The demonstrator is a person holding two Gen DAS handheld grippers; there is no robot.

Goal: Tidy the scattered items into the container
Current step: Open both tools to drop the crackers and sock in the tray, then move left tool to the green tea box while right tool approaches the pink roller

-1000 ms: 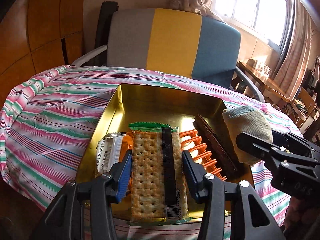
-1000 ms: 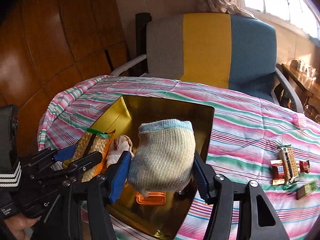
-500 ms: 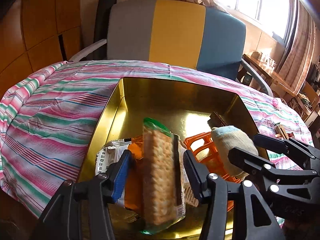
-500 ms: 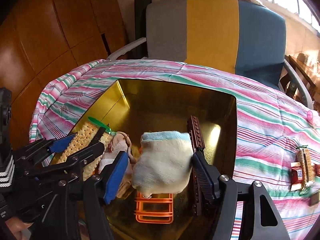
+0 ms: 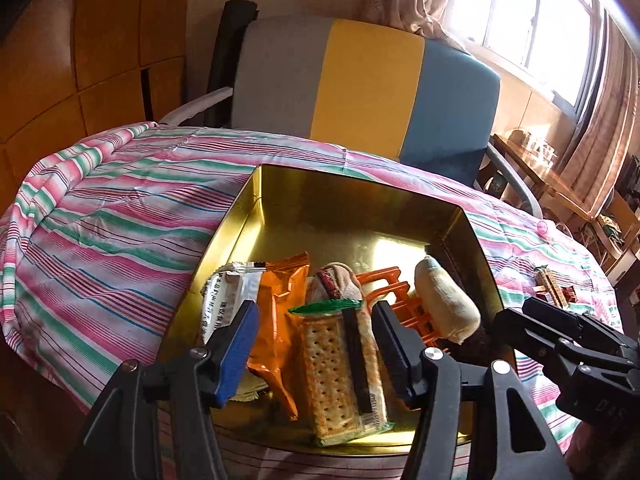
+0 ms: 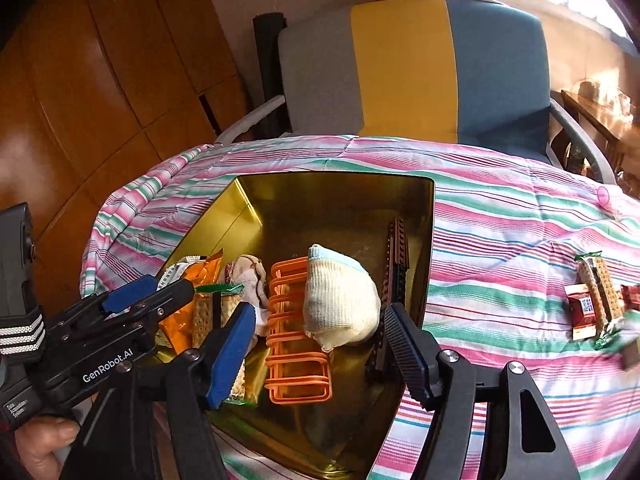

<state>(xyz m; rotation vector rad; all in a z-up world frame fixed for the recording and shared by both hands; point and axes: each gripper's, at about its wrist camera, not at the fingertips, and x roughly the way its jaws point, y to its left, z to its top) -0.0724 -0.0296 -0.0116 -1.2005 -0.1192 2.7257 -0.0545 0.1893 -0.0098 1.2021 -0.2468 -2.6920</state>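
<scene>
A gold tin (image 5: 352, 204) (image 6: 340, 196) sits on the striped tablecloth. In it lie a cracker pack (image 5: 340, 364) (image 6: 208, 312), an orange packet (image 5: 280, 312), a white packet (image 5: 224, 296), an orange rack (image 6: 296, 336) (image 5: 400, 296), a rolled cream sock (image 6: 340, 300) (image 5: 444, 304) and a brown brick strip (image 6: 396, 256). My left gripper (image 5: 316, 344) is open above the cracker pack, not touching it. My right gripper (image 6: 320, 344) is open just in front of the sock, which rests on the rack.
Loose snack packs (image 6: 596, 300) (image 5: 552, 288) lie on the cloth (image 6: 520, 240) to the right of the tin. A grey, yellow and blue chair (image 5: 360, 80) stands behind the table. Wood panelling is on the left.
My left gripper opened and the cracker pack dropped into the tin. My right gripper opened and released the sock onto the orange rack. Both grippers drew back slightly.
</scene>
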